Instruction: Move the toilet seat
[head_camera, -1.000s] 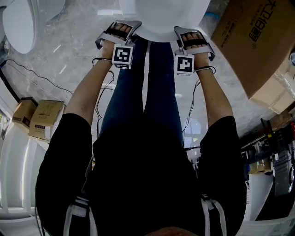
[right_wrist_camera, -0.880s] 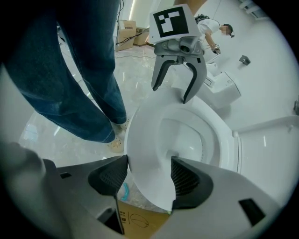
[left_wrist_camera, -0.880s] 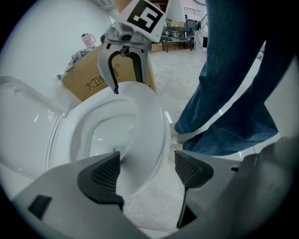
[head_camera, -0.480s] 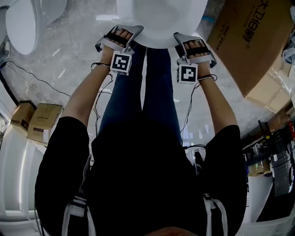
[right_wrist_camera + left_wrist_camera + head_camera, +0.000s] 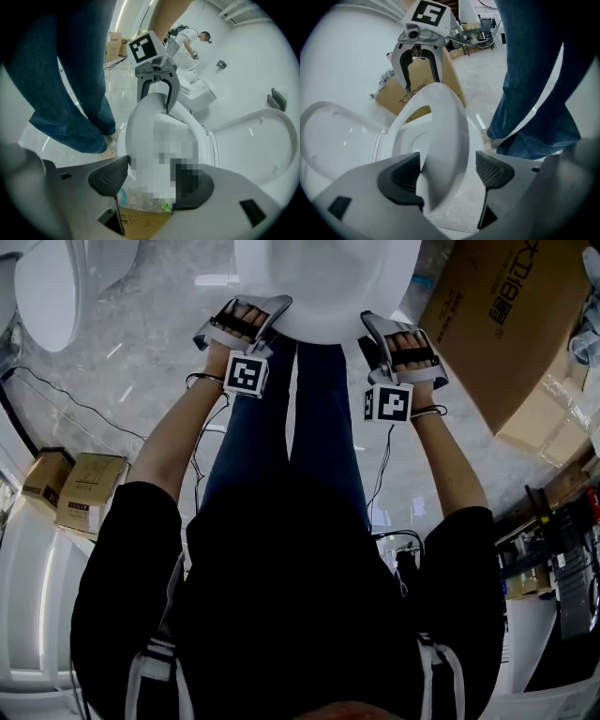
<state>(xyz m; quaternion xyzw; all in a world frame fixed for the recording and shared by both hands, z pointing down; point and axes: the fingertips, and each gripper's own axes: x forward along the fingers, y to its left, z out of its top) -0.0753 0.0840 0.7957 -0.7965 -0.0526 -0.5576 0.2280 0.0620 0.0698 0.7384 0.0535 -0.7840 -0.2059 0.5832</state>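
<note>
Now right gripper (image 5: 154,180), clamping the toilet seat (image 5: 440,122), has drawn back; left gripper (image 5: 447,171) loosely straddles it. Below, marble floor (image 5: 141,352); cardboard box (image 5: 506,315) beside.

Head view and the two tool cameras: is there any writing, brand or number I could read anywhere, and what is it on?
Big cardboard box: dark printed characters, seen upside down; I cannot read them.
Marker cube and its twin: black-and-white square patterns, no words.
Small boxes on the floor: any print is too small to read.
Toilet seat: plain white, nothing printed.
</note>
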